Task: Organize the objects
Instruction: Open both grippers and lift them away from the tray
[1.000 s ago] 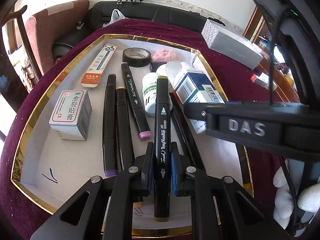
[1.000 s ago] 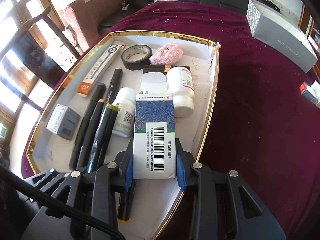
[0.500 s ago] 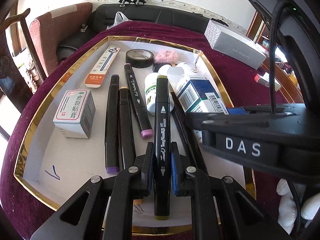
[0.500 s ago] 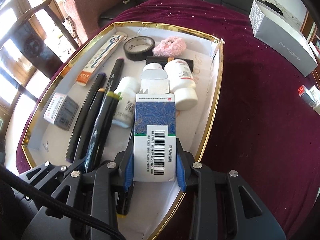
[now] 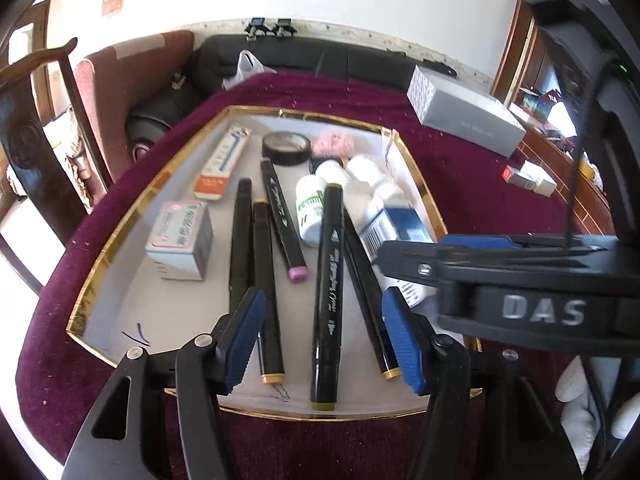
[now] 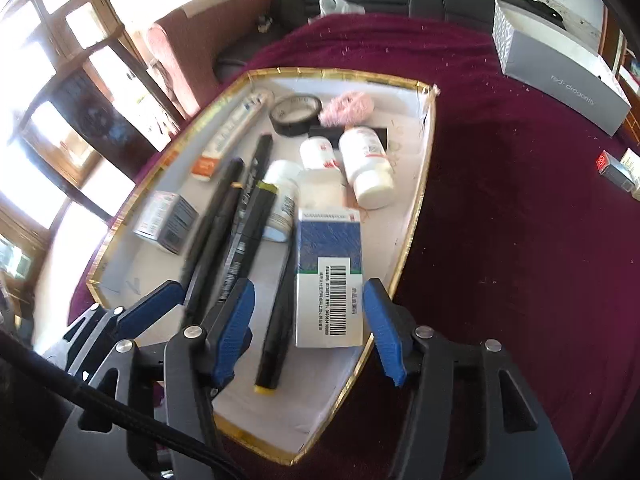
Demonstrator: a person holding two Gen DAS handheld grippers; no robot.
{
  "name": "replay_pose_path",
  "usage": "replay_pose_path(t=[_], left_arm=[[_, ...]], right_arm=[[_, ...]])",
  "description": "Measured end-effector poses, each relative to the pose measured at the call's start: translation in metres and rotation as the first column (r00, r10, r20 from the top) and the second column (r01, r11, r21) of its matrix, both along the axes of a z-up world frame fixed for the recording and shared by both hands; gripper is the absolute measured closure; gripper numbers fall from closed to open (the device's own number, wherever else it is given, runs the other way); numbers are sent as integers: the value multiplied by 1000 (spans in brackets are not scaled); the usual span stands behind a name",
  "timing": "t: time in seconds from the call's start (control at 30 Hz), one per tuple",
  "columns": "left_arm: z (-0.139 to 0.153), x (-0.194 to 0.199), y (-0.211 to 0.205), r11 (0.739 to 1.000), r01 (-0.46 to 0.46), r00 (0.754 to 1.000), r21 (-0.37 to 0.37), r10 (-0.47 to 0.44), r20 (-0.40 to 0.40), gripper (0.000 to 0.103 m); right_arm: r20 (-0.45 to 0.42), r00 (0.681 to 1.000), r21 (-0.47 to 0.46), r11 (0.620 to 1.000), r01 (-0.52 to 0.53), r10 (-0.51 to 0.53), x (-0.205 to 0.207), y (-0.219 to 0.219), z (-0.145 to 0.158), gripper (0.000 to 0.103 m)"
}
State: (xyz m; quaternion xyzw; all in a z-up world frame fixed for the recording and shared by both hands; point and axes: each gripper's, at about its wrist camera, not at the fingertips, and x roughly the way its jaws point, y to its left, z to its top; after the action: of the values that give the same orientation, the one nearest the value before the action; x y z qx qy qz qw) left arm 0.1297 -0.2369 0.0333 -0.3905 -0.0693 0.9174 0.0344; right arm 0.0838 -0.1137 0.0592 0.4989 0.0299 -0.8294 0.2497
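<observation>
A gold-rimmed white tray [image 5: 120, 232] [image 6: 420, 208] lies on a maroon cloth. A black marker with an olive end [image 5: 328, 296] rests in it between the blue pads of my left gripper [image 5: 323, 340]. Those jaws are opening and touch nothing. A blue-and-white medicine box with a barcode [image 6: 329, 276] lies flat near the tray's right rim, between the pads of my right gripper [image 6: 308, 330]. These jaws are opening too and stand clear of the box. The box [image 5: 394, 236] is partly hidden behind the right gripper's black body [image 5: 540, 312].
The tray also holds several black markers [image 5: 240, 248], white bottles [image 6: 366, 168], a black tape roll [image 5: 286, 147], a pink puff [image 5: 334, 145], a long orange-ended box [image 5: 222, 164] and a small grey box [image 5: 180, 240]. A grey carton [image 5: 468, 116] lies on the cloth beyond.
Both grippers went from shut to open. The marker and the medicine box now lie loose in the tray, and both grippers have pulled up and back a little.
</observation>
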Motion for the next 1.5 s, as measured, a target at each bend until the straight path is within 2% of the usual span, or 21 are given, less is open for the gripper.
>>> replay_pose_path(t=[0.03,0.13,0.2,0.27,0.4,0.5,0.63,0.8,0.83,0.97,1.17,1.5], left_arm=[[3,2,-1,1000,-9,1000,0,9,-12,45],[11,8,-2,999,-40,998,-15,40,-52,38],[17,12,-3,997,-73,993,-39,70,-91,36],[28,19,-3,988,-134,982,-78,121,-146,35],[46,30,-1,965,-212,955,-155,170,-245,22],[60,38,-5,958,-246,936,-147,195,-294,9],[68,42,-18,960,-272,925,-74,239,-295,6],[72,50,-24,951,-302,911,-73,265,-316,6],[74,51,-26,952,-300,911,-62,267,-315,6],[73,53,-28,952,-302,911,-41,276,-306,6],[65,50,-24,951,-302,920,-72,271,-282,6],[50,40,-34,938,-341,923,-60,323,-210,6]], right_arm=[[-9,1000,-7,1000,3,-3,2,3,2,47],[-53,998,-3,999,33,-33,9,12,9,36],[-68,997,-23,999,45,-46,10,19,13,35],[-76,995,-60,996,61,-65,12,28,15,35],[-111,988,-130,987,90,-105,15,44,23,31],[-178,975,-133,985,113,-136,20,51,31,31],[-311,929,-128,978,166,-199,33,59,43,23],[-517,819,-82,967,242,-249,55,63,55,18],[-531,810,-74,966,246,-247,55,63,55,18],[-540,808,-40,966,255,-235,55,62,48,18],[-543,814,-2,970,244,-206,59,57,39,18],[-598,798,123,976,181,-73,70,25,30,18]])
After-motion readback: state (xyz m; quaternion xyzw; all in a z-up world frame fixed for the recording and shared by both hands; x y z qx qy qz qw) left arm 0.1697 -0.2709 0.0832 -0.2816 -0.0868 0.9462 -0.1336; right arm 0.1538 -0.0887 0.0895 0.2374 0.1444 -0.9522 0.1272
